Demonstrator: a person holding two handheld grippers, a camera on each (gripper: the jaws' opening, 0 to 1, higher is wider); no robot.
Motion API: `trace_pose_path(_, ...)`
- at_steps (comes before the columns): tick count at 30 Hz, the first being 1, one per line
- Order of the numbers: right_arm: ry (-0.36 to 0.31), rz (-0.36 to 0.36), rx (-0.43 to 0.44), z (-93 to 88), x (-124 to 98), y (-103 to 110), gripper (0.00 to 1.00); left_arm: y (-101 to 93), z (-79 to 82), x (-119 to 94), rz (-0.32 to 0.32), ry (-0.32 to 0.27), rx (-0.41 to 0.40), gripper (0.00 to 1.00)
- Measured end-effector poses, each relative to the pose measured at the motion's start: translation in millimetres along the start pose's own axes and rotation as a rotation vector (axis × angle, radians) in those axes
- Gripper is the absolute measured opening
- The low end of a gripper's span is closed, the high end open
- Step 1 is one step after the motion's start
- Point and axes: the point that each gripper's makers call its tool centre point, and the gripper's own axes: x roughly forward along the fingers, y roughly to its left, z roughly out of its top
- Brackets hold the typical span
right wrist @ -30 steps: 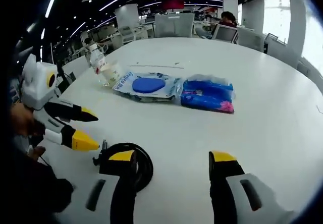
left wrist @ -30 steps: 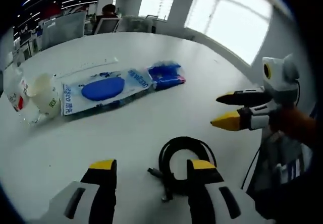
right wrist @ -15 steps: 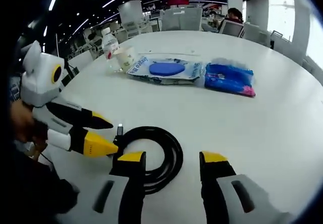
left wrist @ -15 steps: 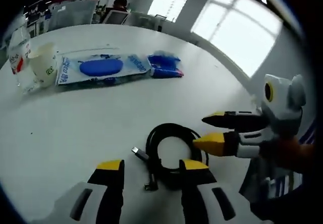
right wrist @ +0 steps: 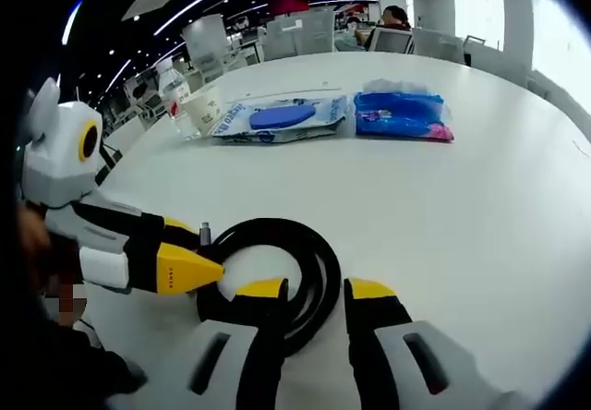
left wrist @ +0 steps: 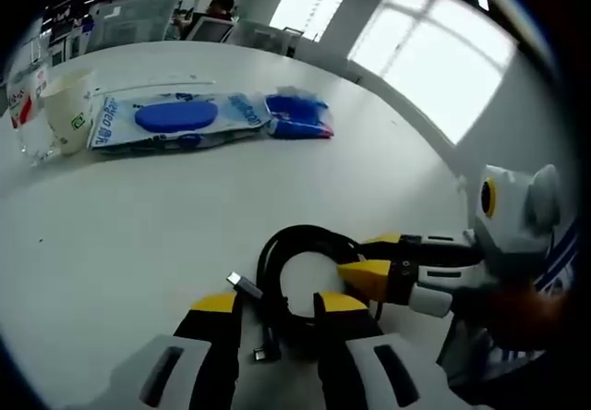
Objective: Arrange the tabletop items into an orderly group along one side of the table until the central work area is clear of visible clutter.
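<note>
Black rubbery cable (left wrist: 305,271), coiled in a flat loop, is lying on the white table (left wrist: 138,225) well apart from the blue packet (left wrist: 171,119) at the far side. It is looking light, limp and springy; a pinch across the bundled strands should keep the coil together. Its plug ends (left wrist: 247,288) are trailing beside the left gripper (left wrist: 277,304), whose jaws are sitting narrowly apart astride the near arc, not clamped. The right gripper (right wrist: 316,290), likewise slightly parted, is straddling the opposite arc. The loop's flat face is pointing upward.
</note>
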Motion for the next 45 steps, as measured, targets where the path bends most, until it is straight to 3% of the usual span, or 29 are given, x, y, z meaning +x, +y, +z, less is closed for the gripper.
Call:
trace_pose_path(4,0.008,-0.033,0.03,-1.1,0,-4,0.12,-2.6,-8.1,1,-0.026,0.036,0.024,0.16)
trace_pose_path(5,0.011,-0.038,0.038,-1.3,0,-5,0.11,0.2,-6.2,2,-0.015,0.023,0.027,0.14)
trace_pose_path(10,0.026,-0.029,0.063,-4.3,-2,-3,0.08,2.5,-8.6,2,-0.023,0.032,-0.015,0.12)
trace_pose_path(18,0.012,-0.044,0.097,-3.4,-11,-2,0.05,2.0,-5.9,-4,-0.025,0.03,-0.017,0.1)
trace_pose_path(24,-0.042,-0.056,0.121,15.7,-21,-7,0.02,-4.7,5.7,-11,-0.044,0.01,-0.015,0.09)
trace_pose_path(34,-0.107,-0.081,0.139,50.0,-35,-19,0.02,-14.2,44.1,-13,-0.06,-0.061,0.018,0.09)
trace_pose_path(45,-0.15,-0.095,0.144,74.8,-26,-33,0.02,-15.2,73.5,-4,-0.059,-0.082,0.039,0.09)
